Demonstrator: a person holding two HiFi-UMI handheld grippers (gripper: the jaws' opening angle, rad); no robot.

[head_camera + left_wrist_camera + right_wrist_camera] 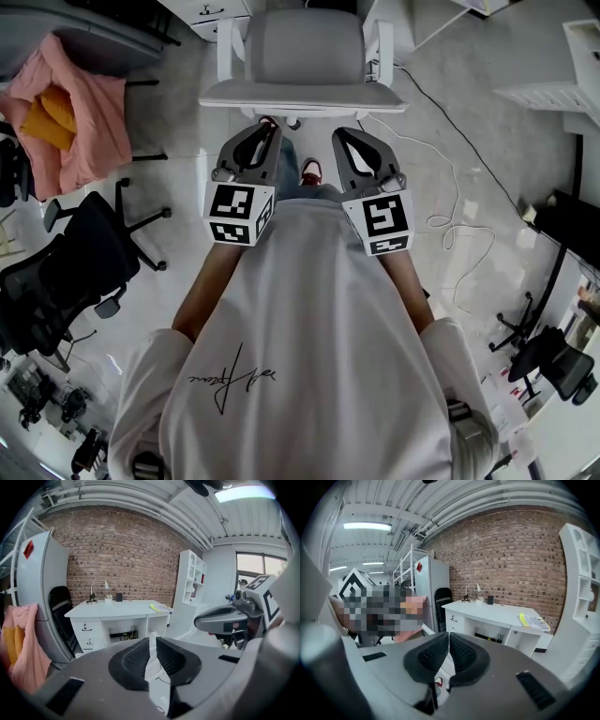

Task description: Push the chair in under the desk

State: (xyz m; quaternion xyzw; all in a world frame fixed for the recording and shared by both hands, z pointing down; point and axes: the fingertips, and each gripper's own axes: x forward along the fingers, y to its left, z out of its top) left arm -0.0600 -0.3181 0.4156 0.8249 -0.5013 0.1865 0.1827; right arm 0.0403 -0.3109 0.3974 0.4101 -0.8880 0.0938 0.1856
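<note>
In the head view the grey chair (305, 52) with white armrests stands straight ahead of me, its back edge toward me, and the white desk (220, 11) lies just beyond it at the top edge. My left gripper (266, 139) and right gripper (347, 141) are held side by side close behind the chair back, touching nothing. The left gripper (153, 641) shows a narrow gap between its pads with nothing in it. The right gripper (449, 639) has its pads together, empty. Both gripper views look at the desk (117, 607) (497, 613) against a brick wall.
A pink cloth (70, 112) hangs over a seat at the left, with a black office chair (75, 262) below it. A white cable (450, 187) trails over the floor at the right. Another black chair (553, 356) stands at the lower right. A white shelf unit (192, 590) flanks the desk.
</note>
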